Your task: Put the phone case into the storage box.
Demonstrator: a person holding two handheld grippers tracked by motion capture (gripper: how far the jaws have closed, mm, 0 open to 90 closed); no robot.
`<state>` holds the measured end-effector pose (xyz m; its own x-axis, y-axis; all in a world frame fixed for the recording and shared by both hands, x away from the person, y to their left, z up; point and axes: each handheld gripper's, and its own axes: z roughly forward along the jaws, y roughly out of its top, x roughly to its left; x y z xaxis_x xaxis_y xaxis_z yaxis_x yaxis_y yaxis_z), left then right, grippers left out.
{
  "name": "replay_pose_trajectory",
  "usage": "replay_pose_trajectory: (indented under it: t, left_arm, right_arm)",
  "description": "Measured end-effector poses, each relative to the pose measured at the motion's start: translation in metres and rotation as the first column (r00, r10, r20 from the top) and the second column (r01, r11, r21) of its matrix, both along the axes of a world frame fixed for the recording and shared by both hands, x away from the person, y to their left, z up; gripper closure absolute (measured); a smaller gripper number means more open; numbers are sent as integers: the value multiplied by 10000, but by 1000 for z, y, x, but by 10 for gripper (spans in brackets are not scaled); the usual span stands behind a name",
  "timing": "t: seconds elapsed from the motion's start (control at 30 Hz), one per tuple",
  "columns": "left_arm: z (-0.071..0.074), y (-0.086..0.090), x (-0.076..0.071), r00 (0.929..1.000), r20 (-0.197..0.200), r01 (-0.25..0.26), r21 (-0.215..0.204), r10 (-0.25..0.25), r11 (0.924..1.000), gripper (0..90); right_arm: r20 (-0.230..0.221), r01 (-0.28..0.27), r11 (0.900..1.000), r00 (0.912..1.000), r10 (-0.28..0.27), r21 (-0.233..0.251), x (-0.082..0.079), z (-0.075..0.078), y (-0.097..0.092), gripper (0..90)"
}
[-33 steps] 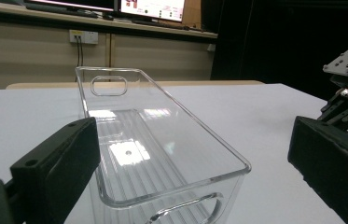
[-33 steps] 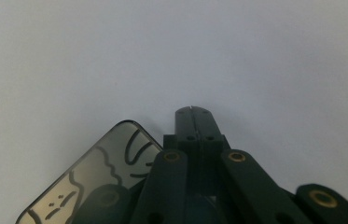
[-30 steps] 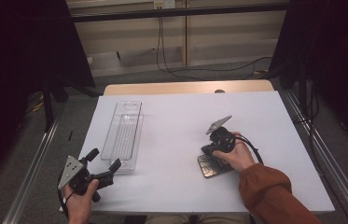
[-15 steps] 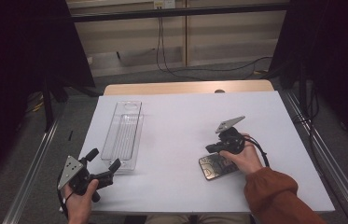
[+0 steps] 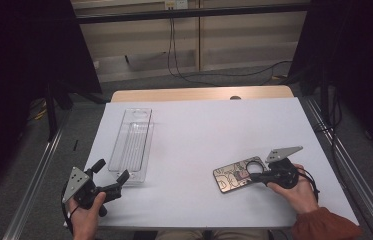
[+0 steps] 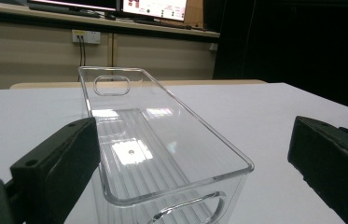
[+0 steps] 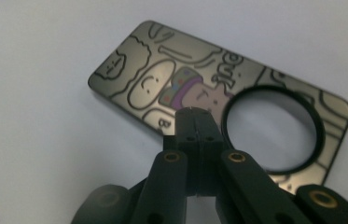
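So right now my right gripper [image 5: 257, 176] is down at the near right of the white table [image 5: 209, 130], jaws pressed flat together with nothing pinched between them. In the right gripper view [image 7: 195, 112] the closed tips sit over the phone case [image 7: 209, 93], right next to the big round ring on it, though I honestly can't tell if the tips are touching the case or just hovering over it. The case itself, a shiny cartoon-patterned thing [image 5: 236, 175], lies flat on the table just to the left of that gripper, tilted a bit off square with the table edge. My left gripper [image 5: 110, 176] is over at the near left corner with its jaws spread wide and holding nothing. It points at the near end of the clear plastic tray [image 5: 133, 145], which runs lengthwise away from me along the left side of the table. In the left gripper view the tray [image 6: 162, 149] sits between the two black jaws; the left jaw is right beside its wall and the right one stands well clear. The tray and the case are well apart.
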<state>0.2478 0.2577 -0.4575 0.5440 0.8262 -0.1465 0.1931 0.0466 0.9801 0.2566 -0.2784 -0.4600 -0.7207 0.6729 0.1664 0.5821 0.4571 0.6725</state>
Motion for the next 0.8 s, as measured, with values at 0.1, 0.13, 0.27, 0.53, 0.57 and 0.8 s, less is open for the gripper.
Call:
replay_pose_trajectory:
  t: [0.1, 0.13, 0.27, 0.53, 0.57, 0.8]
  left_arm:
    - [0, 1, 0, 10000, -6, -28, 3, 28, 10000, 24]
    - [0, 1, 0, 10000, -1, -25, 1, 25, 10000, 24]
    - [0, 1, 0, 10000, 42, 62, 11, -62, 10000, 24]
    - [1, 2, -1, 10000, 42, 38, -55, -38, 10000, 24]
    - [1, 2, -1, 10000, 42, 38, -55, -38, 10000, 24]
    - [1, 2, -2, 10000, 72, -5, -60, 5, 10000, 24]
  right_arm:
    - [-147, 288, 9996, 9995, -287, 79, -9, -1, -11, 900]
    - [-149, 279, 9996, 9995, -278, 60, -10, -3, -13, 900]
    - [-290, 386, 9992, 9988, -388, -66, -15, -10, -14, 900]
    - [-423, 541, 9981, 9976, -553, -288, -10, -15, -15, 900]
    - [-488, 651, 9972, 9966, -669, -374, -10, -14, -15, 900]
    - [-392, 738, 9963, 9964, -756, -449, -4, -14, -17, 900]
